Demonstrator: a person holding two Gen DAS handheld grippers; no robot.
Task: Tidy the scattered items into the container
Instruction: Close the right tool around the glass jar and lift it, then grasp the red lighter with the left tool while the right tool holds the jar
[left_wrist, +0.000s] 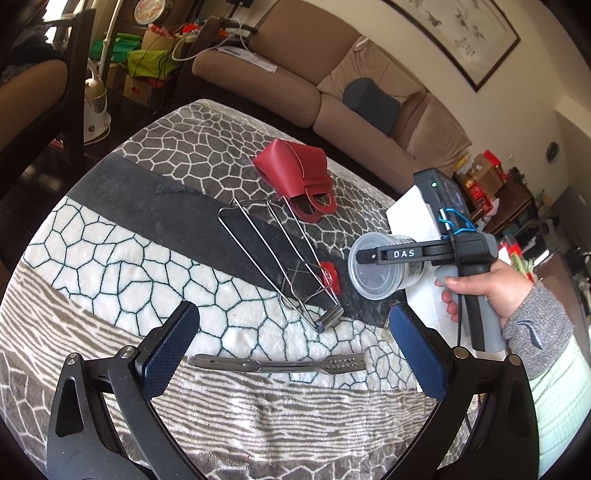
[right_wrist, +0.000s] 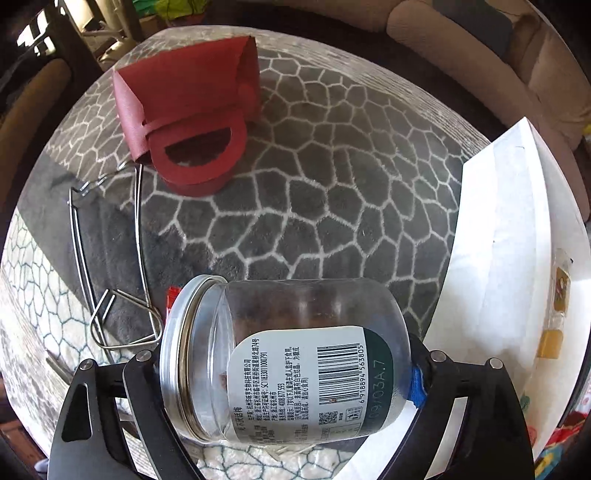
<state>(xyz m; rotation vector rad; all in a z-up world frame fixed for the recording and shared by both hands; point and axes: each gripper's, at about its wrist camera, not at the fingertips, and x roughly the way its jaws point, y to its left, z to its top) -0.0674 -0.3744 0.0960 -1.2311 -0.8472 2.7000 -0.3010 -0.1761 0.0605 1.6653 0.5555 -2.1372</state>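
My right gripper is shut on a clear plastic jar with a white and green label, held sideways above the blanket. The jar also shows in the left wrist view, beside the white container. My left gripper is open and empty, low over the blanket. A metal razor-like tool lies between its fingers. A wire tong with a small red piece lies further off. A red leather pouch lies beyond it.
The patterned blanket covers the table. The white container stands at the right edge and holds small yellow items. A brown sofa runs behind the table and a dark chair stands left.
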